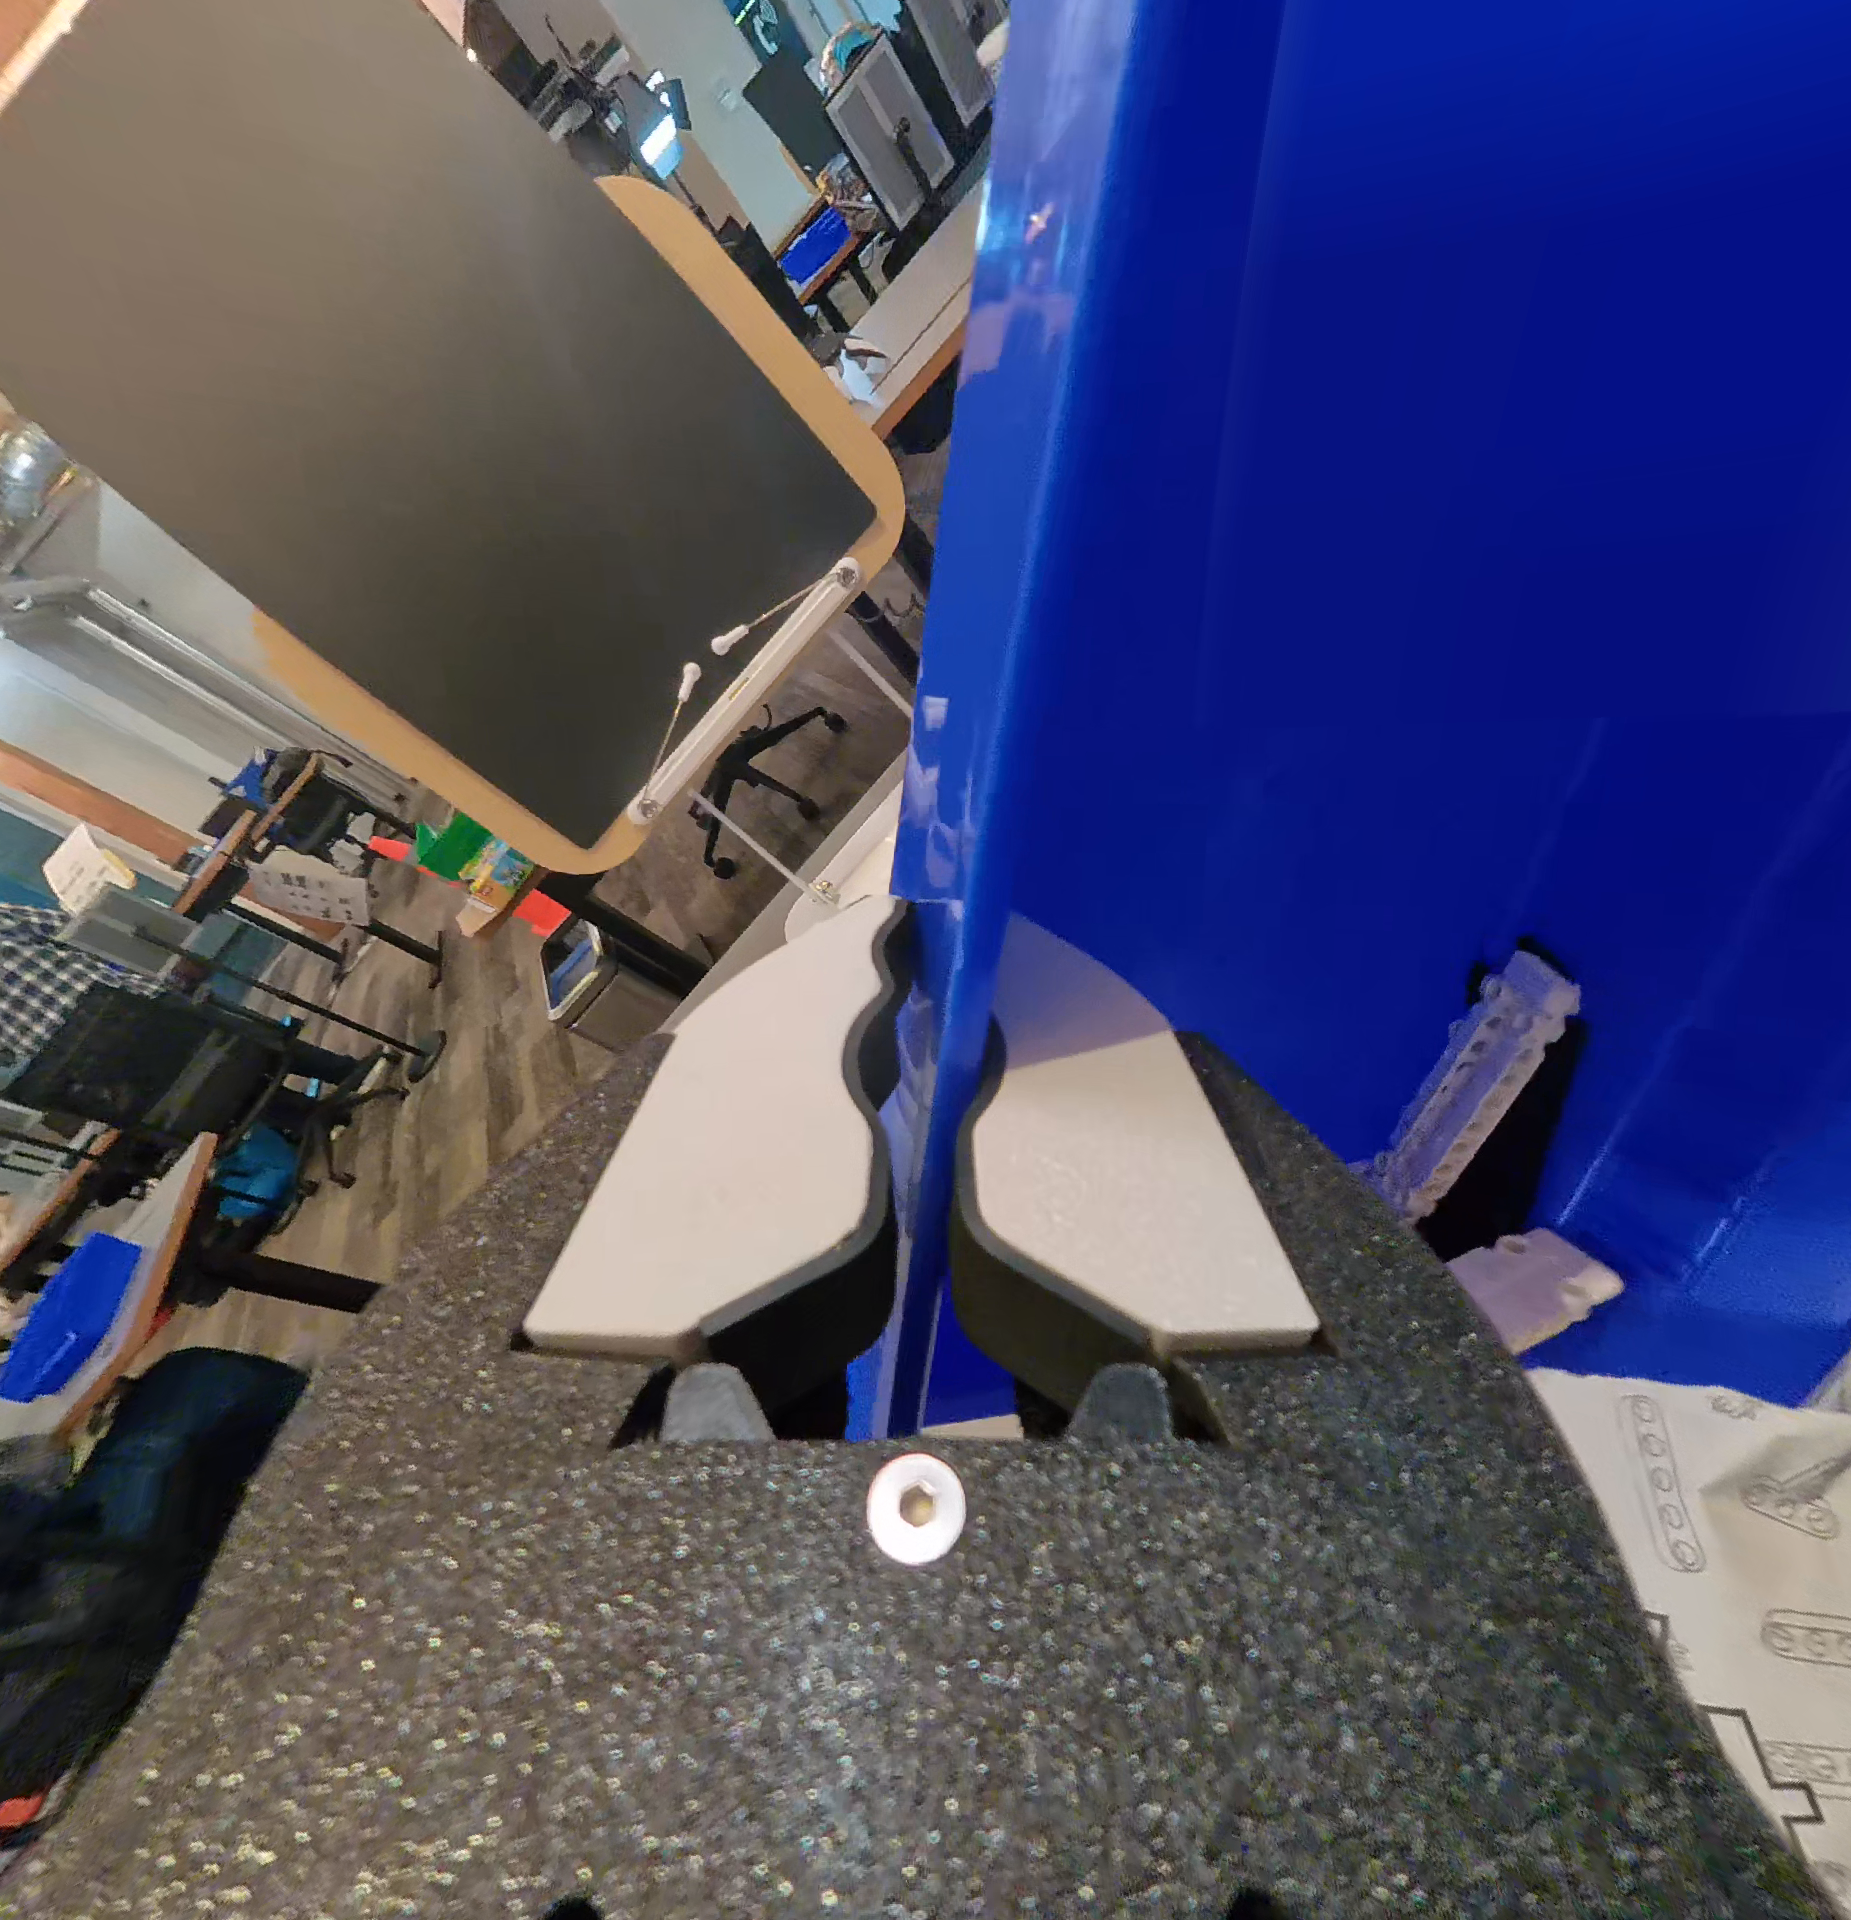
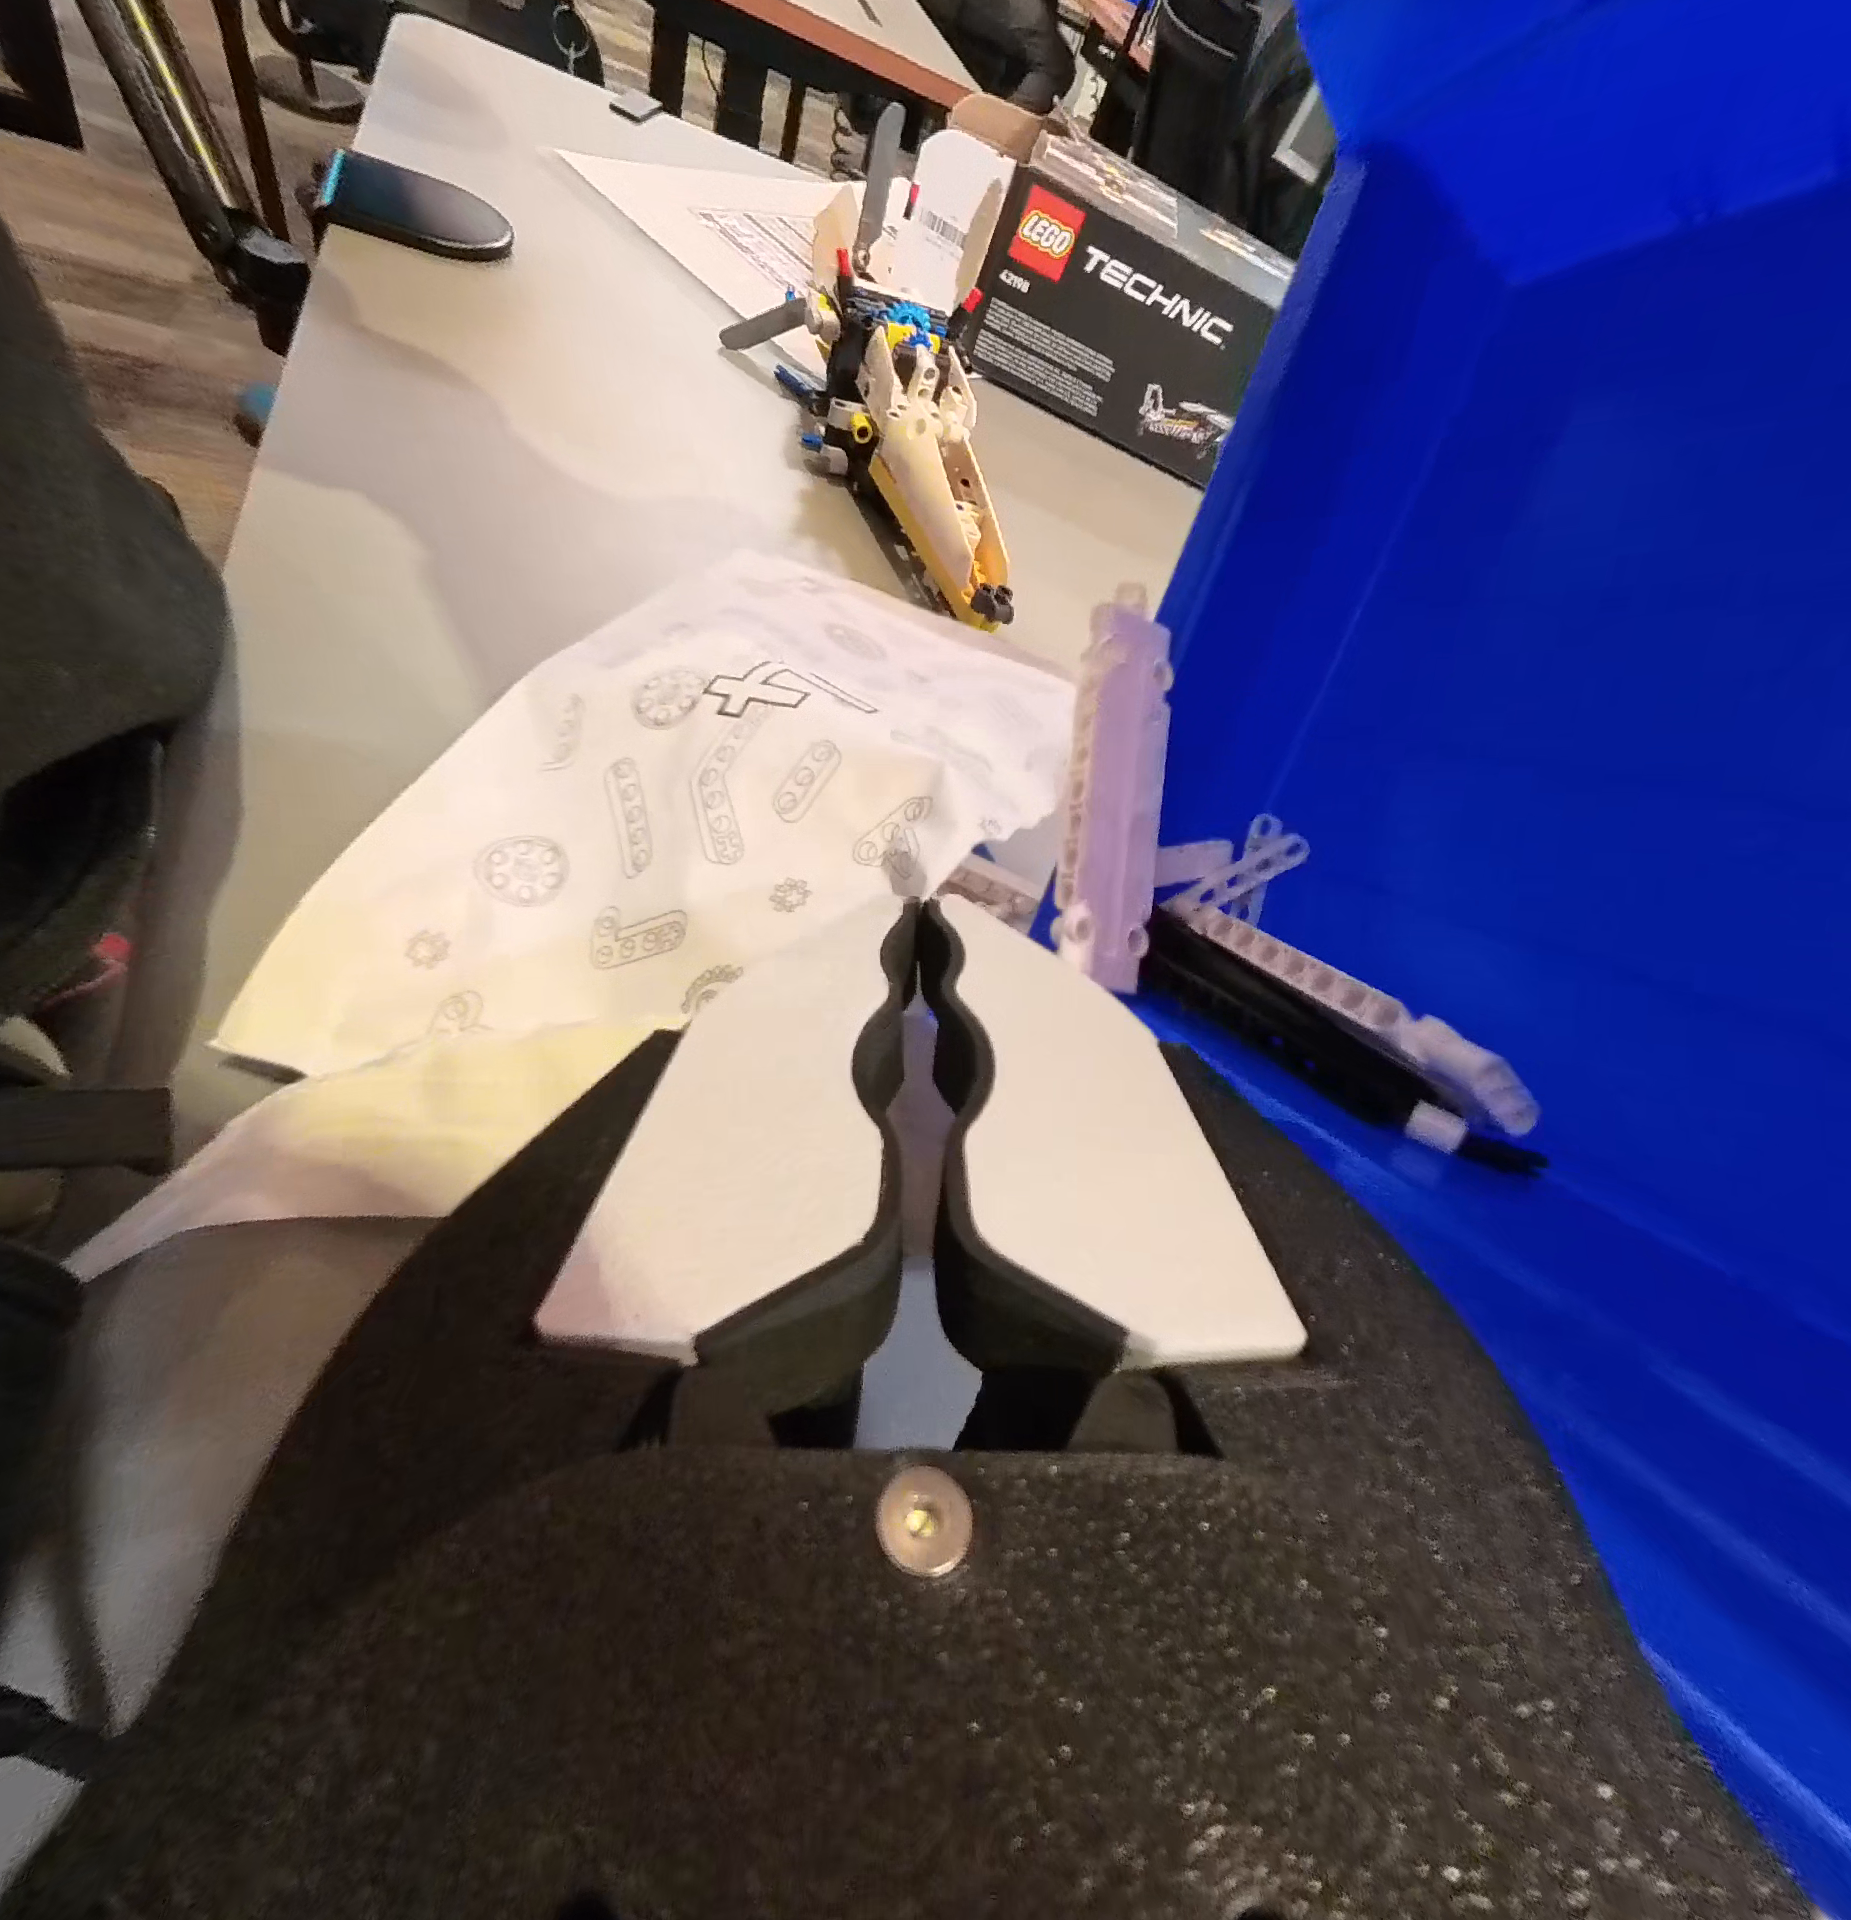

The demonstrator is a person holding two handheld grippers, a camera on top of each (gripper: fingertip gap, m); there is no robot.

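Right now my left gripper (image 1: 926, 1049) has its jaws clamped on the thin wall of the big blue plastic bin (image 1: 1420, 520), which is tipped over the pale worktop (image 2: 464, 416). My right gripper (image 2: 919, 920) has its jaws together, pinching the edge of a white paper bag printed with part outlines (image 2: 640, 831). White perforated toy beams (image 2: 1118, 779) lie in the bin's mouth just beside it.

Each gripper, left (image 1: 936, 977) and right (image 2: 919, 920), has a speckled black foam-like body with a silver screw (image 1: 916, 1509) at its middle. Two pale grey fingers (image 2: 755, 1143) carry wavy black rubber pads, possibly ridged; the blur hides detail.
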